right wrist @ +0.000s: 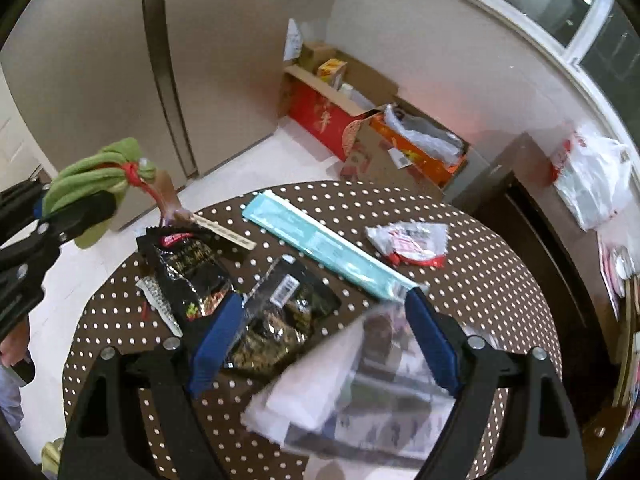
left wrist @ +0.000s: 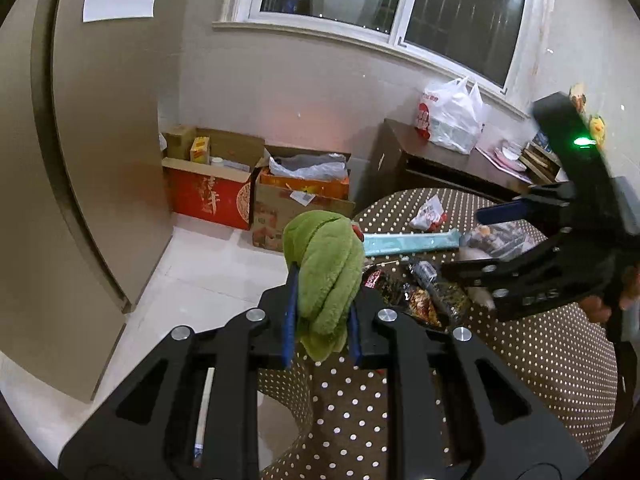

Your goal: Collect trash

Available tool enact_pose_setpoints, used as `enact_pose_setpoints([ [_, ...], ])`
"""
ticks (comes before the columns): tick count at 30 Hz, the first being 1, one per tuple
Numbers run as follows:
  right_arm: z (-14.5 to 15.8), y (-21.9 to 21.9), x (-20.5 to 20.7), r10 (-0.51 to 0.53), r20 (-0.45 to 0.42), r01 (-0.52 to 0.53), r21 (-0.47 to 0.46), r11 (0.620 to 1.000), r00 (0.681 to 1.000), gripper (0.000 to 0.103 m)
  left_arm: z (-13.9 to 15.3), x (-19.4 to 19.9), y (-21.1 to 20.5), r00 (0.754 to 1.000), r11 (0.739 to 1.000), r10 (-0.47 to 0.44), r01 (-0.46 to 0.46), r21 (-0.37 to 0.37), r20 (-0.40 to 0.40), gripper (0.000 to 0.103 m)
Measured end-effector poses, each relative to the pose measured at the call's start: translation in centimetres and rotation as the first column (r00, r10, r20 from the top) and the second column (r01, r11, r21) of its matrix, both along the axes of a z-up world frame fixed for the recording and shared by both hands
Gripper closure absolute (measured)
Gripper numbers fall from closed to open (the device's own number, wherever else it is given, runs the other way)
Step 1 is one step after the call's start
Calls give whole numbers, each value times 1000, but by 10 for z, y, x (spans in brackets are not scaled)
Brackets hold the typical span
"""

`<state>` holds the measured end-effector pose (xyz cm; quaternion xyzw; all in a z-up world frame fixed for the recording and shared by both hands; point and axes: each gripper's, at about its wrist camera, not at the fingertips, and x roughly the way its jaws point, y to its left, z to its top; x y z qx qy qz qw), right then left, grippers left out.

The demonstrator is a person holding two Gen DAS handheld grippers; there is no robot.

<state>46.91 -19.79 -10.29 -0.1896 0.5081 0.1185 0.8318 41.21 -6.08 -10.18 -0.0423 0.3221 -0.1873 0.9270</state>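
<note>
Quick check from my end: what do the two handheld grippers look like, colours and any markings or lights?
Both are black, angular linkage frames with cut-out slots and silver round bolts. The left gripper and right gripper carry blue pads on their fingers. The right one's body shows a lit green light and faint lettering.

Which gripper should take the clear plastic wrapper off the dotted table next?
Right. The right gripper is open, its blue pads either side of the clear plastic wrapper just below it. The left gripper is shut on a green cloth, out past the table edge.
</note>
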Motion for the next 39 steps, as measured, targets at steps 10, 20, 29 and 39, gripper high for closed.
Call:
enact_pose_setpoints([
  [10, -11, 6, 42, 64, -114, -58, 61, 996, 991, 24, 21, 1, -4, 999, 1000, 11, -11, 4, 50, 83],
  [20, -40, 4, 73, 101, -206, -88, 71, 994, 973, 41, 22, -1, -10, 998, 999, 16, -18, 30, 63, 83],
  [29, -31, -17, 62, 33, -178, -16, 96, 995, 983, 89, 16, 8, -6, 999, 999, 43, -43, 11, 31, 83],
  [39, -11, -13, 26, 15, -82, -3, 146, 989, 997, 64, 23, 0, -12, 999, 1000, 26, -26, -6, 42, 83],
])
